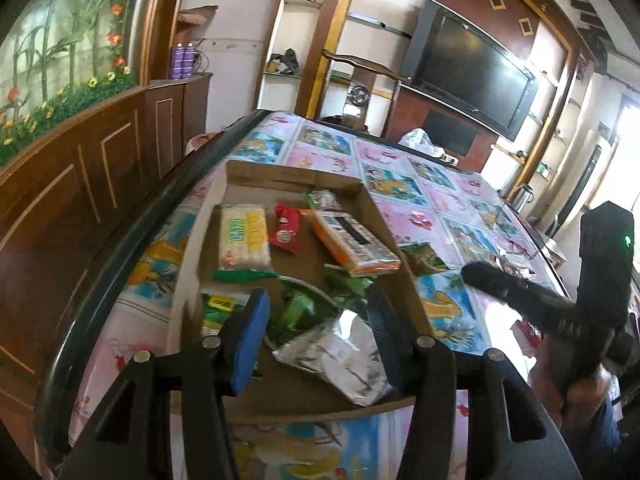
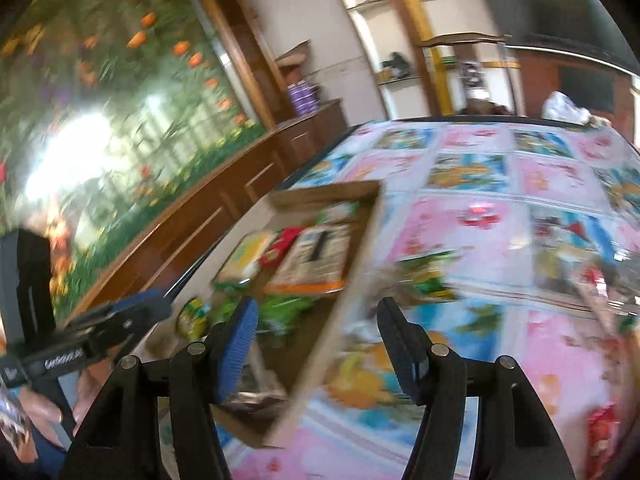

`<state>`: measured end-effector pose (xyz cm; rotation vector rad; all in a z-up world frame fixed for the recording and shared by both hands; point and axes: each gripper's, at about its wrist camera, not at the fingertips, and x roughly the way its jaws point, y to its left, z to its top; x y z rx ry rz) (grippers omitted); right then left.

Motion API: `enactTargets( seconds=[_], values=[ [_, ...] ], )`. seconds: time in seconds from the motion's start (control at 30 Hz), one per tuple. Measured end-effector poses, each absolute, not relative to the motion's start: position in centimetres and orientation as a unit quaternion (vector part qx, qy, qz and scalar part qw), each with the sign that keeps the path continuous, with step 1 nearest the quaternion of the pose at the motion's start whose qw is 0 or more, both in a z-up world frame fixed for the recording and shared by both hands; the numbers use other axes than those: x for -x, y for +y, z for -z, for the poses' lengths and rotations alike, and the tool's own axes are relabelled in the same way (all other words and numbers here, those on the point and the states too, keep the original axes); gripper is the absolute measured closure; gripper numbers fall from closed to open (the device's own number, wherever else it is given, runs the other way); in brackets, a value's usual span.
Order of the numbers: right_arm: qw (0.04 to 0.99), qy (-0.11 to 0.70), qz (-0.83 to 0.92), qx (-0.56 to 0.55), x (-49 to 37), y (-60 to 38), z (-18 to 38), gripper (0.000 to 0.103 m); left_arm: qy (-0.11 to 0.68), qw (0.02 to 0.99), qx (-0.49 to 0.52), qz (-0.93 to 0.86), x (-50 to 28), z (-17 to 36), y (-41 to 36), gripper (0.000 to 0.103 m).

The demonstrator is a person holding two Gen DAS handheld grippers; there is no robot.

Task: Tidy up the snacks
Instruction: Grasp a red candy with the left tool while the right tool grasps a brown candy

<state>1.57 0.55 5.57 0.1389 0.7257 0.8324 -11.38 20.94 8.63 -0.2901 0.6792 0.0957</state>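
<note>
Cardboard tray [image 1: 404,280] of snacks at the table [image 1: 436,200] edge, left gripper [image 1: 316,336] spread above a silver packet [image 1: 340,356], right gripper [image 2: 316,344] spread, empty

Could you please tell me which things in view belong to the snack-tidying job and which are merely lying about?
Part of the job:
- cardboard box
- yellow-label packet, red sachet, orange carton and silver pouch inside it
- green packet on the tablecloth beside the box

Just lying about:
- television
- purple bottles
- white bag
- kettle
</note>
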Motion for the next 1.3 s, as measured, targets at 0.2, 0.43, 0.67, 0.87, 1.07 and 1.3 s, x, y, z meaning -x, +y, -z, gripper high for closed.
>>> enactTargets(
  seconds=[0.2, 0.43, 0.67, 0.87, 1.07, 1.3],
  values=[
    [0.871, 0.341, -0.319, -0.154, -5.0, -9.1, -6.2, 0.036, 0.342, 0.931, 0.128, -0.020, 10.6, -8.7, 18.4, 0.052],
    [0.887, 0.339, -0.211, -0.231, -7.0, -20.6, -5.7, 0.037, 0.363, 0.924, 0.116, 0.046, 8.4, -8.5, 13.4, 0.049],
    [0.882, 0.355, -0.156, -0.269, -7.0, -26.2, -4.3, 0.037, 0.409, 0.893, 0.111, 0.154, 4.7, -7.7, 4.7, 0.048],
    [0.880, 0.356, -0.165, -0.267, -6.6, -26.3, -4.6, 0.037, 0.477, 0.849, 0.137, 0.179, 0.4, -4.9, -1.5, 0.048],
    [0.879, 0.353, -0.178, -0.268, -6.7, -25.8, -4.4, 0.037, 0.513, 0.823, 0.157, 0.186, -2.2, -2.7, -4.9, 0.051],
    [0.878, 0.349, -0.191, -0.267, -6.3, -25.7, -4.6, 0.037, 0.518, 0.829, 0.099, 0.185, -3.2, -1.5, -9.0, 0.070]
  ],
)
